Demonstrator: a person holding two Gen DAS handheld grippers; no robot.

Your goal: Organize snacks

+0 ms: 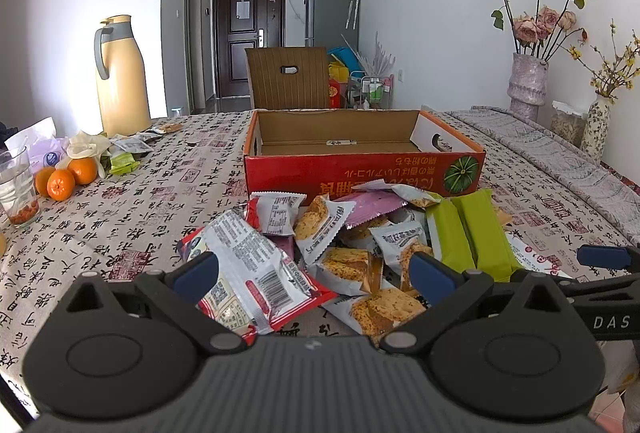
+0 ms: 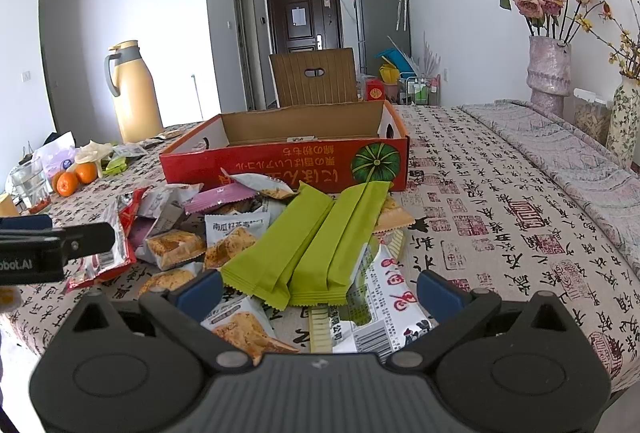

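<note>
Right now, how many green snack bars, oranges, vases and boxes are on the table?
Green snack bars: 2
Oranges: 3
Vases: 2
Red cardboard box: 1
Total: 8

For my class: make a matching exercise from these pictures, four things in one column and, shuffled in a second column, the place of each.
Things:
1. red cardboard box
2. thermos jug
3. oranges
4. pink vase of dried roses

Places:
A. far right, by the wall
B. left edge, beside a glass
C. just behind the snack pile
D. far left corner of the table

Pairs: 1-C, 2-D, 3-B, 4-A
</note>
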